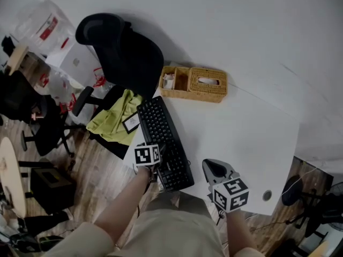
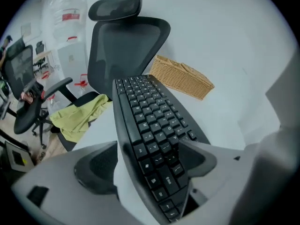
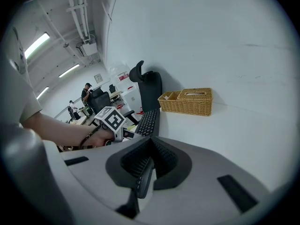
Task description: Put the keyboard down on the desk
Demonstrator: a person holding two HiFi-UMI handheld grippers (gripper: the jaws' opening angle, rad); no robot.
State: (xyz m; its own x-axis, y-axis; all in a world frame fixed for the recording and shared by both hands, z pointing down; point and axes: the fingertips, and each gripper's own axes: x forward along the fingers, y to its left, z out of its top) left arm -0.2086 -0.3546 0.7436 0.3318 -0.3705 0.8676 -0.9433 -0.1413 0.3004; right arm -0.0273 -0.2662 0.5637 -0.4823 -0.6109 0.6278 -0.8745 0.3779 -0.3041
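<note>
The black keyboard lies flat along the left part of the white desk, its long side running away from me. My left gripper is at its near end, under the marker cube. In the left gripper view the jaws stand wide open astride the keyboard. The left pad is off its edge and the right finger hangs over the keys. My right gripper hovers over bare desk, right of the keyboard's near corner and apart from it. Its pads meet, and the keyboard lies beyond them.
A wicker basket stands at the desk's far edge behind the keyboard. A black office chair with a yellow-green cloth on its seat is pushed against the desk's left side. A cable hole sits near the desk's front right corner.
</note>
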